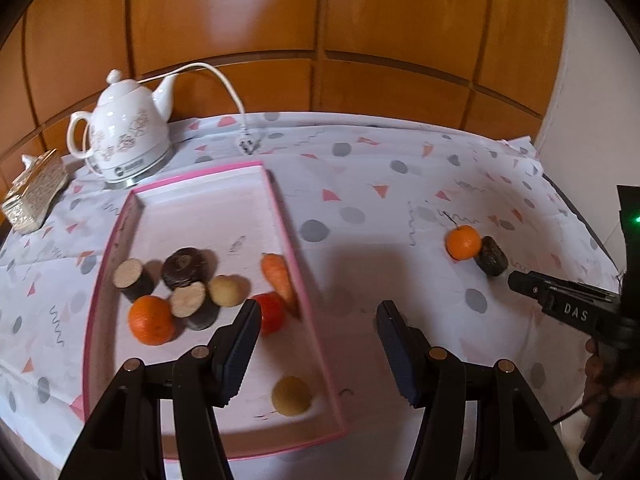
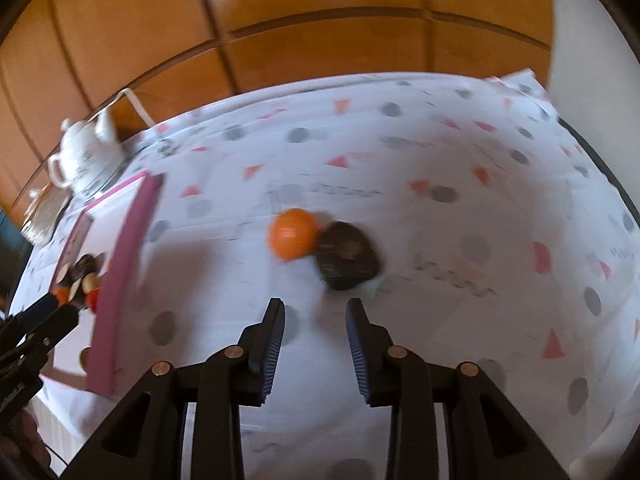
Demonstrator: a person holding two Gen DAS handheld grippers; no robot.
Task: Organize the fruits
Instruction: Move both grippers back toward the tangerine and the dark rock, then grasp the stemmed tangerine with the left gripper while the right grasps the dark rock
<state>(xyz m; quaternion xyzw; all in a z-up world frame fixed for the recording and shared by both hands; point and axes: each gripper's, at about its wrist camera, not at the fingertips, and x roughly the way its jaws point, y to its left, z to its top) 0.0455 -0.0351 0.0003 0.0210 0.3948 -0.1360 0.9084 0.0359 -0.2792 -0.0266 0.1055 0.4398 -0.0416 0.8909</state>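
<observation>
A pink-rimmed tray (image 1: pixel 120 248) on the tablecloth holds an orange (image 1: pixel 151 319), a carrot (image 1: pixel 280 276), a red fruit (image 1: pixel 271 311), dark cut pieces (image 1: pixel 184 266) and a yellow fruit (image 1: pixel 291 395). My left gripper (image 1: pixel 318 320) is open and empty over the tray's right edge. A loose orange (image 2: pixel 291 238) touches a dark brown fruit (image 2: pixel 347 256) on the cloth; they also show in the left wrist view (image 1: pixel 463 242). My right gripper (image 2: pixel 316 312) is open and empty, just short of them. The tray also shows at left (image 2: pixel 128 264).
A white floral kettle (image 1: pixel 124 136) with its cord and plug (image 1: pixel 247 145) stands at the back left. A patterned box (image 1: pixel 34 192) sits at the far left. Wood panelling rises behind the table. The table edge runs along the right (image 1: pixel 580 216).
</observation>
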